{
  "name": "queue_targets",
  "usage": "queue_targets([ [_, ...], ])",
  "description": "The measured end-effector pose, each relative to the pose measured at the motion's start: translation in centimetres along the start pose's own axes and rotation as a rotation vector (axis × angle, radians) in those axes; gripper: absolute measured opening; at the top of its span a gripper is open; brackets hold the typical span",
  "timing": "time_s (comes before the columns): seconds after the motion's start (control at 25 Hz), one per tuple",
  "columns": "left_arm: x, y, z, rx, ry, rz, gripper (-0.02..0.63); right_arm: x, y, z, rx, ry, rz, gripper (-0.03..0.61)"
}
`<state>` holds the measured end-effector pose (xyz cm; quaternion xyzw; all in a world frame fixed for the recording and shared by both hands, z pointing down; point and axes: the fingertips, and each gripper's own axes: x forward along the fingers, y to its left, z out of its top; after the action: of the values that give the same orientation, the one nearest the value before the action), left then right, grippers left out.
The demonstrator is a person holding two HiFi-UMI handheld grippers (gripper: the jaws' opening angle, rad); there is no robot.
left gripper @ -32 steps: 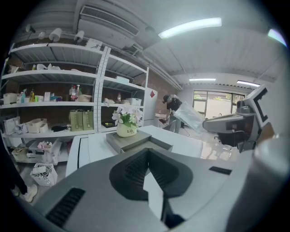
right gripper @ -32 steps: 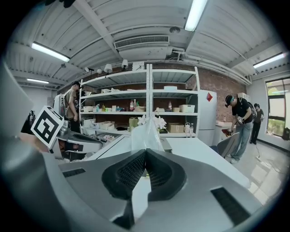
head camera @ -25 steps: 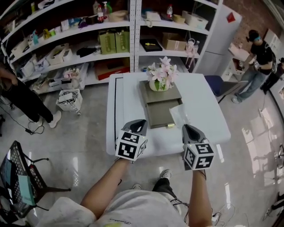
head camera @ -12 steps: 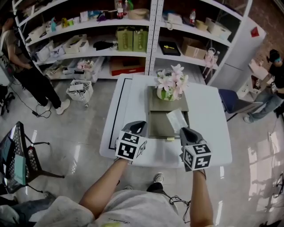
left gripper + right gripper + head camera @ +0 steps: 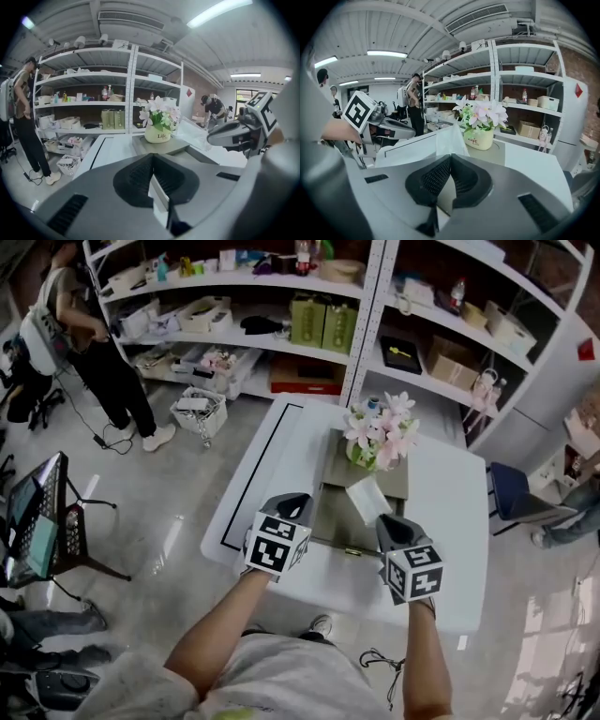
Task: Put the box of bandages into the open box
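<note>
Person: upper left of the head view, someone (image 5: 112, 381) stands by the shelves (image 5: 234, 282), back to the tabletop.
Floor stuff: a stand with a screen (image 5: 37, 521) sits at the far left. A wire basket (image 5: 199, 413) is on the floor below the shelves.
Tabletop: white (image 5: 272, 456), mid frame, with a dark line running along its left side.
Left hand-held gripper: low and left of centre (image 5: 292, 502), hanging over the near edge of the tabletop, just left of the open box. Its own view shows the jaws closed tip to tip with nothing pinched, only tabletop showing through the slit behind the tips.
Open box: grey (image 5: 328, 517), in the middle of the tabletop. The open part faces the near edge and the covered part is behind it.
Flowers: a pot of pink and white blooms (image 5: 380, 437) stands on the covered back part of the open box.
Box of bandages: a pale, see-through-looking packet (image 5: 367, 499) at the right edge of the open part, just in front of the flowers. Honestly can't tell if it's resting on the rim or on the tabletop beside it. Neither gripper is touching it.
Right hand-held gripper: low and right of centre (image 5: 391, 523), nose pointing at the box of bandages from just below it. Jaws are pressed together at the tips and empty, same as the left.
Chair: a blue seat (image 5: 511, 502) is off the tabletop's right side.
</note>
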<state>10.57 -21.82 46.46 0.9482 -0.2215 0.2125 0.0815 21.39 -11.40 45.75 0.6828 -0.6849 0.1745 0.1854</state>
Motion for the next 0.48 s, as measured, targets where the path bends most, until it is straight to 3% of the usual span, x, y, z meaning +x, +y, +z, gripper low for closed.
queue_targets([
  [0.48, 2.5, 0.0, -0.5, -0.054, 0.017, 0.120, 0.003, 3.3, -1.7, -1.7, -0.132, 0.085, 0.223, 0.006],
])
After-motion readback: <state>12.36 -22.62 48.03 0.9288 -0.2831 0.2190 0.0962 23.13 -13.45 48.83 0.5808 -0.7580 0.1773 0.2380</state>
